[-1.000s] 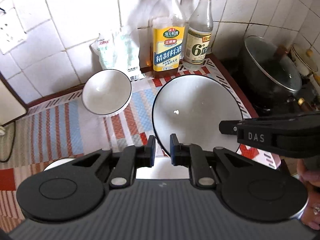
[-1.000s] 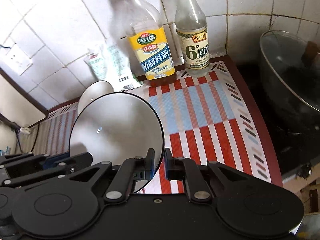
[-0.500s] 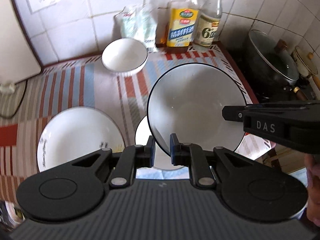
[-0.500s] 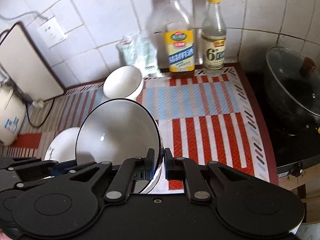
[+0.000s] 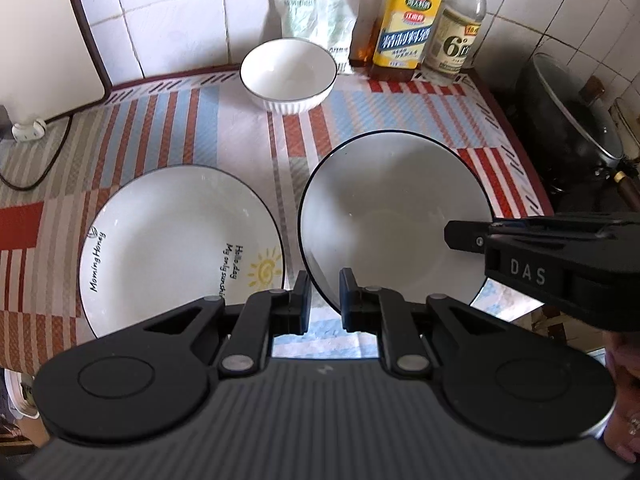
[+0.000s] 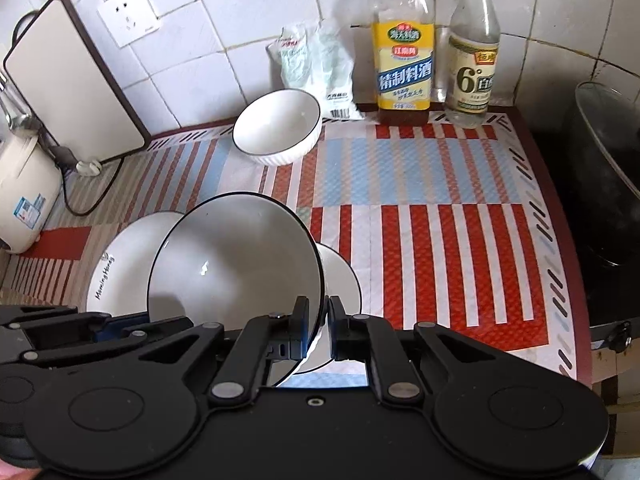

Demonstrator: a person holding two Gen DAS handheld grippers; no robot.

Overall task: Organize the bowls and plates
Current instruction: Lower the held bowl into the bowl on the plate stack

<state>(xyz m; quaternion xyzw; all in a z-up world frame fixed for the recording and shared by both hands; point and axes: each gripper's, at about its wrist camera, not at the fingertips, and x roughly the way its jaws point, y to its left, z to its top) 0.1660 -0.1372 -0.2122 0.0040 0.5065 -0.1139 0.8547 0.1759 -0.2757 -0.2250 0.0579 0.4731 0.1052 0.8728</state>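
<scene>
A large white bowl with a dark rim (image 5: 396,220) (image 6: 236,264) hangs tilted above the striped mat, held at two sides of its rim. My left gripper (image 5: 324,300) is shut on its near rim; its arm also shows low on the left of the right wrist view (image 6: 100,328). My right gripper (image 6: 319,328) is shut on the bowl's right rim and reaches in from the right in the left wrist view (image 5: 460,234). A printed plate (image 5: 168,240) (image 6: 120,264) lies beside the bowl. A second white plate (image 6: 340,280) lies partly under it. A small ribbed bowl (image 5: 288,72) (image 6: 276,124) stands by the wall.
Two bottles (image 6: 404,68) (image 6: 472,60) and a white bag (image 6: 316,64) stand against the tiled wall. A lidded dark pot (image 5: 572,120) sits on the stove at right. A cutting board (image 6: 68,84), a cord and a white cooker (image 6: 24,196) stand at left.
Both grippers have carried the large bowl back from the bottles and lower. The printed plate and the second plate have come into view beside and under it.
</scene>
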